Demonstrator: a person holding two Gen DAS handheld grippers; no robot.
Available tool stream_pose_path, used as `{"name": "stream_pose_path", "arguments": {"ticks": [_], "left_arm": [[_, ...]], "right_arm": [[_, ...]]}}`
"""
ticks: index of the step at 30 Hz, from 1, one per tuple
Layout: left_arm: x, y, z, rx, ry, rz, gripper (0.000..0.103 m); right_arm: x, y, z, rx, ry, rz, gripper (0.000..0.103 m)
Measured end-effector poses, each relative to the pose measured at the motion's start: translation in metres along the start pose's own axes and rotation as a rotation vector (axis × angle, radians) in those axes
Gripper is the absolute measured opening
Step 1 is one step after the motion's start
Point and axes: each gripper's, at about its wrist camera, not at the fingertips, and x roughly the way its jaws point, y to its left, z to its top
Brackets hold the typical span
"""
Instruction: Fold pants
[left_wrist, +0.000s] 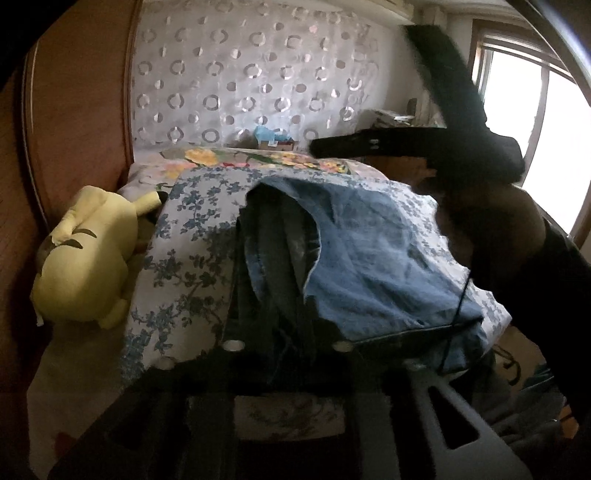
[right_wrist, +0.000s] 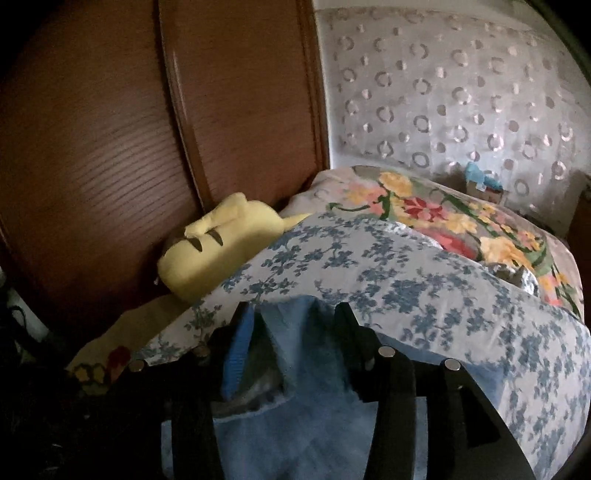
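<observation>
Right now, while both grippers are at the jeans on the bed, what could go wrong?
1. The jeans lie bunched, with dark layers heaped at one side, so a fold may trap creases.
2. The right gripper has denim between its fingers; the cloth could slip out.
3. The yellow plush toy lies beside the blue floral cover; dragged fabric might snag it.

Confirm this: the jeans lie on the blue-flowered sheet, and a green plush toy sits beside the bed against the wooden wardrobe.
Wrong in one respect: the plush toy is yellow, not green, as both wrist views show. The rest holds: the jeans lie on the blue-flowered sheet, and the toy sits beside the bed against the wooden wardrobe.
</observation>
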Motion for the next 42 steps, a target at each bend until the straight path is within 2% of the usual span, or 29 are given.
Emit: {"name": "stream_pose_path", "arguments": {"ticks": [1, 3, 5, 8, 11, 14, 20, 27, 33, 42], "left_arm": [[-0.001, -0.001, 0.001, 0.001, -0.005, -0.004, 0.037], [-0.002, -0.003, 0.003, 0.005, -0.017, -0.005, 0.057], [-0.001, -0.007, 0.006, 0.011, -0.021, -0.009, 0.068], [0.002, -0.012, 0.009, 0.017, -0.024, -0.025, 0.076], [0.006, -0.022, 0.013, 0.031, -0.027, -0.028, 0.076], [0.01, -0.03, 0.016, 0.033, -0.03, -0.032, 0.076], [0.024, -0.045, 0.018, 0.044, -0.024, -0.009, 0.076], [0.037, -0.046, 0.013, 0.046, -0.003, 0.036, 0.076], [0.046, -0.022, 0.005, 0.014, 0.026, 0.111, 0.076], [0.049, 0.009, -0.007, -0.028, 0.046, 0.194, 0.076]], "right_arm": [[-0.008, -0.004, -0.006, 0.006, -0.017, -0.002, 0.048], [-0.028, -0.012, -0.016, 0.006, -0.043, -0.018, 0.048], [-0.043, -0.021, -0.032, 0.006, -0.065, -0.039, 0.048], [-0.068, -0.037, -0.069, 0.036, -0.071, -0.066, 0.048], [-0.094, -0.051, -0.098, 0.064, -0.07, -0.09, 0.048], [-0.116, -0.06, -0.125, 0.078, -0.059, -0.153, 0.049], [-0.129, -0.071, -0.167, 0.138, -0.025, -0.211, 0.049], [-0.123, -0.063, -0.186, 0.208, 0.031, -0.197, 0.05], [-0.109, -0.054, -0.195, 0.238, 0.082, -0.174, 0.05], [-0.091, -0.058, -0.197, 0.259, 0.096, -0.154, 0.05]]}}
